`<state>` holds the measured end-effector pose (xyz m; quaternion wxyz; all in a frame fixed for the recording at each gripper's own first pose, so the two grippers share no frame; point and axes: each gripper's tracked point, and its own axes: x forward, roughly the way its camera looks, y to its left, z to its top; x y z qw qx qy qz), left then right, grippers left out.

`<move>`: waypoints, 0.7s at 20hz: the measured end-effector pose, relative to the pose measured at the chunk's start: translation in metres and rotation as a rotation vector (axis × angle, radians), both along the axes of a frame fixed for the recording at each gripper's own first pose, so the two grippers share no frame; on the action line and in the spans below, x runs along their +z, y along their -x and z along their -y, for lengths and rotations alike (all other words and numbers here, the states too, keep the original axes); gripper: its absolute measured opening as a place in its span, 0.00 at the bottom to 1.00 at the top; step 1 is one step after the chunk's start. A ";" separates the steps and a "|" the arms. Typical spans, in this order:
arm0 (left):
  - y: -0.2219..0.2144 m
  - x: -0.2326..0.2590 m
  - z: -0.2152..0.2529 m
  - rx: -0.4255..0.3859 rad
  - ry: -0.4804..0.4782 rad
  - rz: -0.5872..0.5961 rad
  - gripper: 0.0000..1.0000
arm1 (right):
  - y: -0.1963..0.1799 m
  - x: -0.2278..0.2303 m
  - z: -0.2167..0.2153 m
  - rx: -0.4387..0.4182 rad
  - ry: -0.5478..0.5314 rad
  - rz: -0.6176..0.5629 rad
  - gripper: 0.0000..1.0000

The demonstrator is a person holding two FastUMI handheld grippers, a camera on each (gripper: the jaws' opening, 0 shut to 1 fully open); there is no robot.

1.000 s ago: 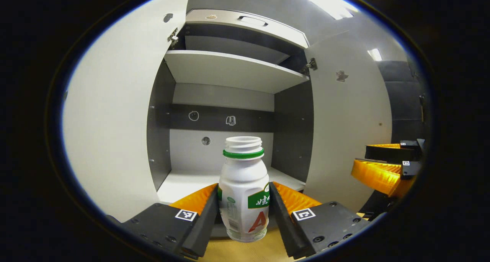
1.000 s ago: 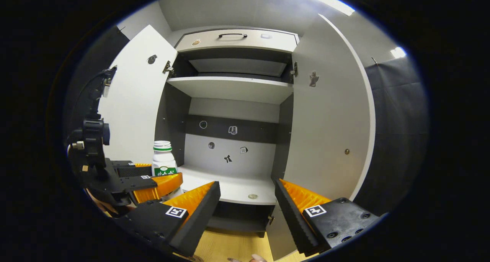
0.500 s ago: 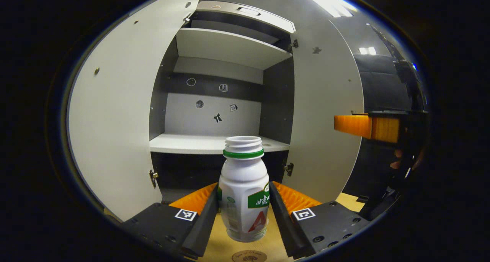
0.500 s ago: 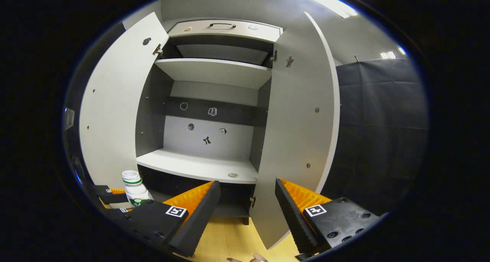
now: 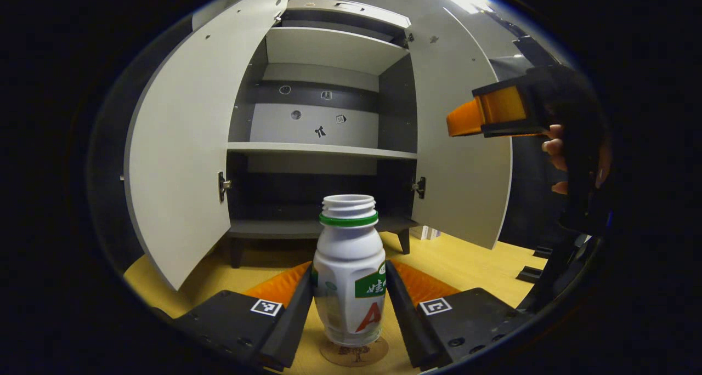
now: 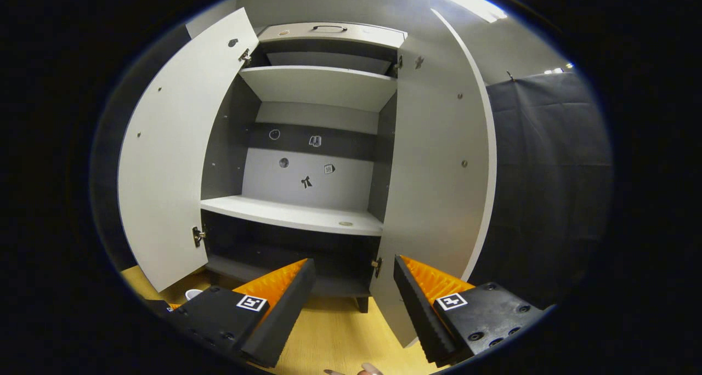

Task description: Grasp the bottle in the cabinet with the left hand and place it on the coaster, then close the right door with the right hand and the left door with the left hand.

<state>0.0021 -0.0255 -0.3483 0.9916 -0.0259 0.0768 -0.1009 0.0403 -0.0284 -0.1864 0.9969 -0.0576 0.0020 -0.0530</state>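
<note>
Left tool (image 5: 349, 298) is clamped on the bottle (image 5: 349, 279), sitting right over the coaster (image 5: 354, 352) on the worktop (image 5: 466, 260). Letting go off-centre could tip it. Right tool (image 6: 354, 304) hangs open near the right door (image 6: 439, 172); a sloppy push could swing wide.

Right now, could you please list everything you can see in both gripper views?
Bottle: one, white with a green neck ring, uncapped, upright between the left gripper's fingers, over the coaster.
Coaster: one, brown, round, on the floor under the bottle.
Cabinet: one, grey and white, shelves bare.
Left door: one, white, open.
Right door: one, white, open.
Floor: yellow wood.
Left gripper: shut on the bottle.
Right gripper: open, holding nothing, before the right door.
Hand: one, holding the right gripper.
</note>
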 end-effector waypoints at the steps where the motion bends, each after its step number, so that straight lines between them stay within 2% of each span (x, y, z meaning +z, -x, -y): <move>1: 0.002 -0.007 0.003 0.006 0.005 0.004 0.76 | 0.003 -0.008 0.001 0.006 -0.003 -0.009 0.96; 10: 0.004 -0.046 0.004 0.084 -0.077 0.023 0.76 | 0.014 -0.050 0.014 0.052 0.022 -0.067 0.96; 14: 0.008 -0.041 0.013 0.094 -0.094 0.036 0.76 | 0.008 -0.057 0.015 0.066 0.010 -0.088 0.96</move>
